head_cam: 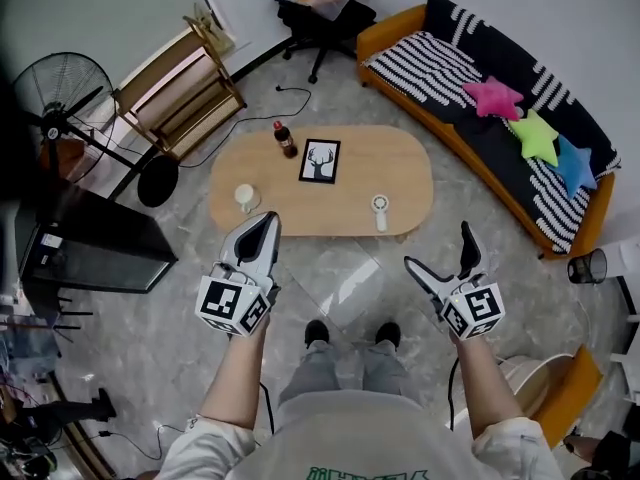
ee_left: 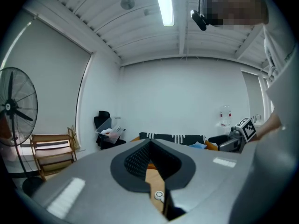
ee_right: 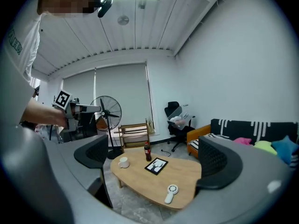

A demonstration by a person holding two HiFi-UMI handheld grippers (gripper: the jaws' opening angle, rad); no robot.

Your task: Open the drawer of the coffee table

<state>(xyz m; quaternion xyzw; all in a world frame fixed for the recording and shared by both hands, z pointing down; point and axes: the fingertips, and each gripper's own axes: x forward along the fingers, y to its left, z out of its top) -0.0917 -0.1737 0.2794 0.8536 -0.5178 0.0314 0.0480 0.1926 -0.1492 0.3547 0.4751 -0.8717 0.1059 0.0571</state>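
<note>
Person stands on the tile floor, shoes just short of the coffee table, a gripper in each hand held out in front.

Left gripper: jaws pressed together with nothing between them. Its own view shows the pads meeting, with only a thin sliver of wooden tabletop below them. In the head view its tip overlaps the table's near-left edge, close to the mug. It is held up in the air, not on the table.

Right gripper: jaws spread wide and empty. Its view looks between them at the table, which is well apart from it. It hangs over the floor off the table's near-right edge.

The table is a rounded wooden slab straight ahead of the person. The drawer does not show from these angles – only the top and the edge.

On the table:
- a white mug, near left
- a small white hand fan, near right
- a framed deer picture lying flat, centre
- a dark bottle upright just behind it

Beyond the table, to the right – an orange sofa with a striped cover and pink, green and blue star cushions. At far centre is an office chair with stuff piled on it. To the left are a wooden shelf, a standing fan and a black cabinet. A mesh bin stands at the right edge.
</note>
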